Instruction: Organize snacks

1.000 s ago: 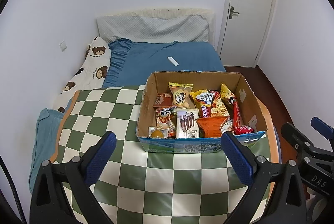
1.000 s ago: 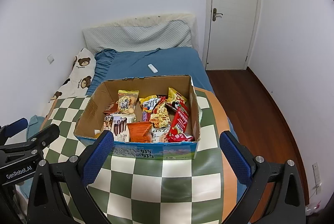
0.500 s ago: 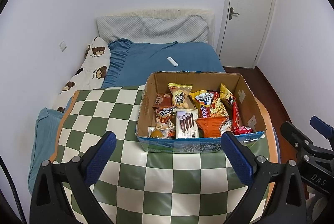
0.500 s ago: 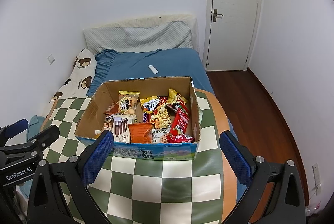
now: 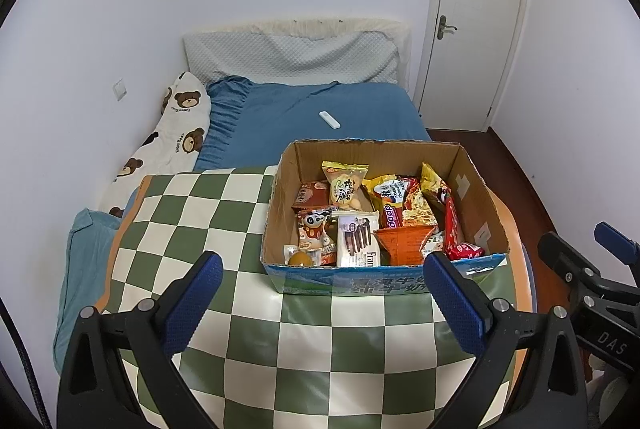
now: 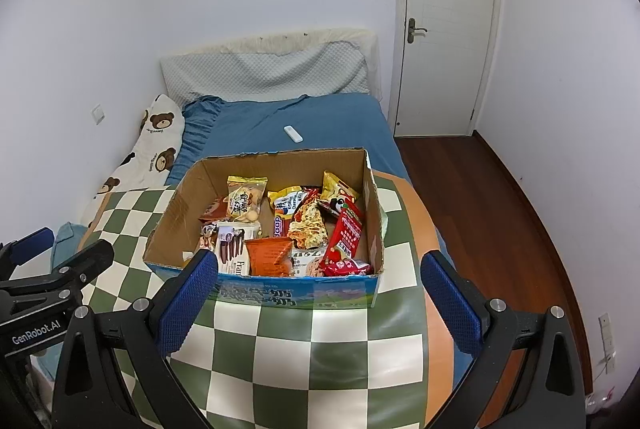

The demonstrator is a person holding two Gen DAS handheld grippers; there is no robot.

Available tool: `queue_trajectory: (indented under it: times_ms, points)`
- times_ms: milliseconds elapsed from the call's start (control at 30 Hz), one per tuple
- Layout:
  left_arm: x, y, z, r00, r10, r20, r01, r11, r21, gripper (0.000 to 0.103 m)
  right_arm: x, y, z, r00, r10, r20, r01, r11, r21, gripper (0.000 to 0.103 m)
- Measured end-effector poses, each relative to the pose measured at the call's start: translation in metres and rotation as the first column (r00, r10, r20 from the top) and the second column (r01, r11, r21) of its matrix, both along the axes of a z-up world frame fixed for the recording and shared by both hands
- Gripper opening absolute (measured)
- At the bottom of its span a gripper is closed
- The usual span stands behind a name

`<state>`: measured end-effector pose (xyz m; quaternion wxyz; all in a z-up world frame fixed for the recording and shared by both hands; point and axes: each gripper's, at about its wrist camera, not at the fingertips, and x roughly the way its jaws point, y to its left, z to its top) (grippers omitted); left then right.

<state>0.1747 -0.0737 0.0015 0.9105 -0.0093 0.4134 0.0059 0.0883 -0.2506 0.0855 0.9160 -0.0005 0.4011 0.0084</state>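
Observation:
An open cardboard box (image 5: 476,185) (image 6: 176,213) stands on a green-and-white checked tablecloth (image 5: 224,213) (image 6: 312,349). It holds several snack packets: a white chocolate-stick pack (image 5: 357,238) (image 6: 234,249), an orange bag (image 5: 404,243) (image 6: 269,255), a red packet (image 5: 451,225) (image 6: 347,233) and a yellow biscuit bag (image 5: 345,185) (image 6: 245,199). My left gripper (image 5: 322,277) is open and empty, just short of the box's front wall. My right gripper (image 6: 318,279) is open and empty, in front of the box.
Behind the table is a bed with a blue sheet (image 5: 312,109), a white remote (image 5: 329,119) (image 6: 293,133) and a bear-print pillow (image 5: 172,141). A white door (image 6: 444,25) and wooden floor (image 6: 492,213) are at the right. The table edge curves down at the right.
Both grippers have drifted slightly, so the box sits a little lower in the right wrist view. Nothing was grasped or moved.

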Motion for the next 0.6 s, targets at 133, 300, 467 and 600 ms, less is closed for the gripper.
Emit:
queue_trajectory:
  times_ms: [133, 300, 467, 600]
  points:
    - [-0.0004, 0.0004, -0.0002, 1.0, -0.001, 0.001, 0.001, 1.0, 0.001, 0.103, -0.0001, -0.0003, 0.0001, 1.0, 0.0, 0.0, 0.0, 1.0, -0.001, 0.103]
    - [0.0005, 0.0002, 0.0006, 1.0, 0.001, 0.001, -0.001, 1.0, 0.001, 0.103, 0.0, -0.0004, 0.0003, 1.0, 0.001, 0.003, -0.001, 1.0, 0.002, 0.103]
    - [-0.0009, 0.0009, 0.0, 1.0, -0.001, 0.001, 0.001, 1.0, -0.003, 0.103, 0.0, 0.0004, 0.0007, 1.0, 0.002, 0.001, -0.002, 1.0, 0.001, 0.103]
    - [-0.0002, -0.0002, 0.0007, 1.0, 0.0, 0.012, 0.0, 1.0, 0.0, 0.103, 0.0019, 0.0016, 0.0018, 1.0, 0.006, 0.0, -0.006, 1.0, 0.002, 0.103]
